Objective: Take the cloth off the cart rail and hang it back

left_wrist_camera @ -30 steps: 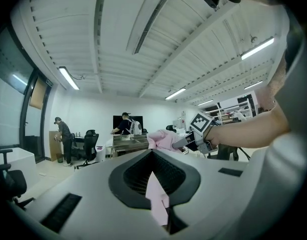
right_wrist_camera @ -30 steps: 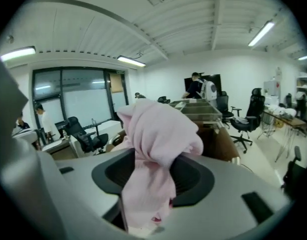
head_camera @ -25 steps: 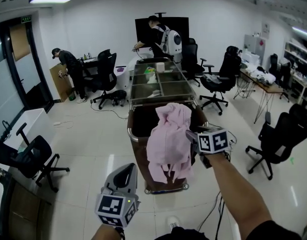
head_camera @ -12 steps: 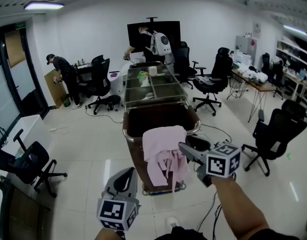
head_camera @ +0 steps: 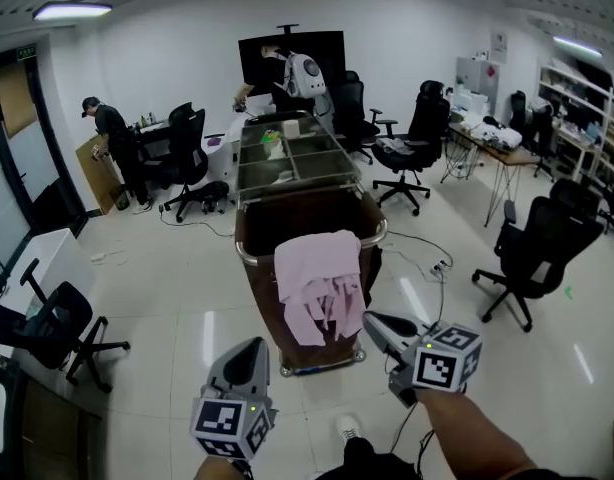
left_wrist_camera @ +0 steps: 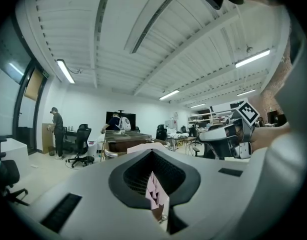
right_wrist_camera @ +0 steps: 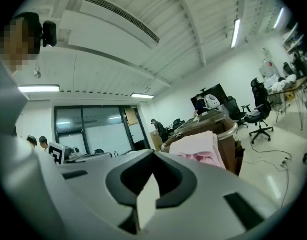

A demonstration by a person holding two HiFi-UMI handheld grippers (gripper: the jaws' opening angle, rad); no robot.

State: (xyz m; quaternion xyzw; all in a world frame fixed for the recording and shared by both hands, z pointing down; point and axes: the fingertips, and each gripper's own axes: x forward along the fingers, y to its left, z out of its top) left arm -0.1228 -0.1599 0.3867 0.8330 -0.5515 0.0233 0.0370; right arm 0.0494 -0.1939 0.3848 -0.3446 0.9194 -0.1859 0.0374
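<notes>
All of draped cloth (head_camera: 319,286): head view only.

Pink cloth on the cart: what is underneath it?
The pink cloth drapes over the near metal rail of the brown cart, hanging down its front. The rail stretch beneath it is hidden.

No text, label, brand or number is legible anywhere.
</notes>
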